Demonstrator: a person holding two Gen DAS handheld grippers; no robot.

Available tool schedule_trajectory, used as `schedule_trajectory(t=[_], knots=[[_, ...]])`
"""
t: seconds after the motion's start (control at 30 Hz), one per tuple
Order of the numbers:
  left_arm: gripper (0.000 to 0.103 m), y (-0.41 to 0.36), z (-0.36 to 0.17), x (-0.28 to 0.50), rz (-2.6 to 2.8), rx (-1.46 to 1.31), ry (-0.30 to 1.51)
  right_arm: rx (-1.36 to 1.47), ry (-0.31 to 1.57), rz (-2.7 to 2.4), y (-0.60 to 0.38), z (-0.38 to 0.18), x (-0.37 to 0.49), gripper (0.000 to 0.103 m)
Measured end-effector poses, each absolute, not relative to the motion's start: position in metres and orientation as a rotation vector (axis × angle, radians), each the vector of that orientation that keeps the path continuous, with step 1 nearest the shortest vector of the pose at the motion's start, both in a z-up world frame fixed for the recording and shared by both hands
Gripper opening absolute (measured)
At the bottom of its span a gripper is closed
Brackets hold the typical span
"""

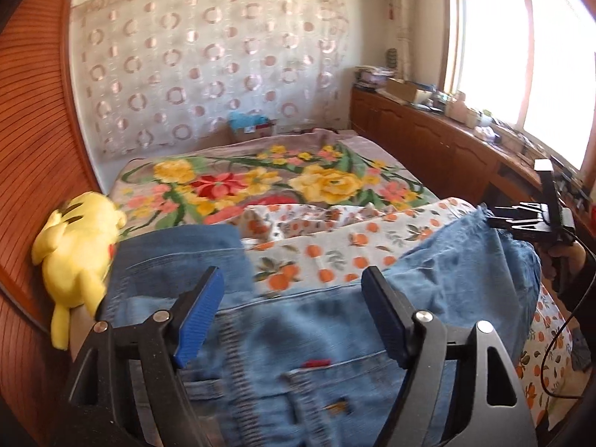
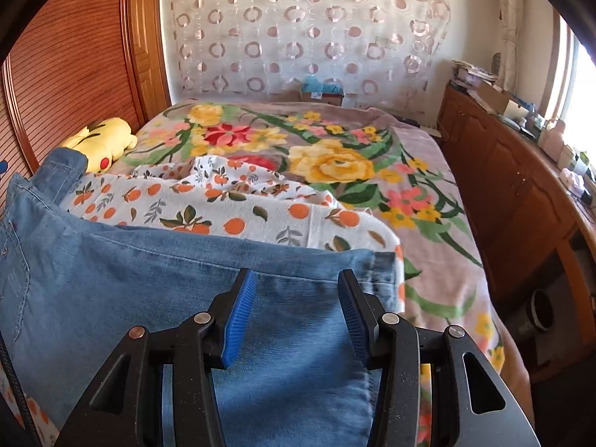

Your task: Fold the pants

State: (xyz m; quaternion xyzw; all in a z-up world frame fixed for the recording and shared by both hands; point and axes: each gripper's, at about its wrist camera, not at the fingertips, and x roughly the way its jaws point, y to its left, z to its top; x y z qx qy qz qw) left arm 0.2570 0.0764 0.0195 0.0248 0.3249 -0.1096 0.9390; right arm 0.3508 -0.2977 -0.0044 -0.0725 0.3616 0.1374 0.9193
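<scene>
Blue denim pants (image 1: pixel 298 320) lie on the bed over an orange-print sheet (image 1: pixel 335 246). In the left wrist view my left gripper (image 1: pixel 292 287) is open, its blue pads spread above the waist and pocket area. The right gripper (image 1: pixel 521 219) shows at the far right by the raised leg end of the pants. In the right wrist view my right gripper (image 2: pixel 296 290) is open, with the pants leg (image 2: pixel 186 283) lying flat under and between its fingers near the hem.
A yellow plush toy (image 1: pixel 78 246) lies at the left by the wooden headboard (image 1: pixel 33 149). A floral blanket (image 2: pixel 316 149) covers the bed beyond. A wooden cabinet (image 2: pixel 521 186) with clutter runs along the right under the window.
</scene>
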Motion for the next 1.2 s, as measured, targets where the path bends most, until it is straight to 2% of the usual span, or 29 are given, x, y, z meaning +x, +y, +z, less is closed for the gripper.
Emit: schedule_trajectory(t=[0.2,0.57,0.9,1.2], knots=[[0.081,0.026,0.002,0.276,-0.316,0.107,0.703,-0.139,0.820,0.227,-0.310,-0.026,0.380,0.048],[0.082,-0.035,-0.039,0.293,-0.418,0.203,0.830,-0.149,0.783,0.225,-0.300,-0.037,0.377,0.049],[0.079,-0.038,-0.062,0.304,-0.340,0.281,0.875,-0.161,0.781,0.219,-0.295,-0.038,0.377,0.049],[0.080,-0.024,-0.079,0.314,-0.350,0.181,0.923,-0.163,0.782,0.219,-0.294,-0.039,0.377,0.049]])
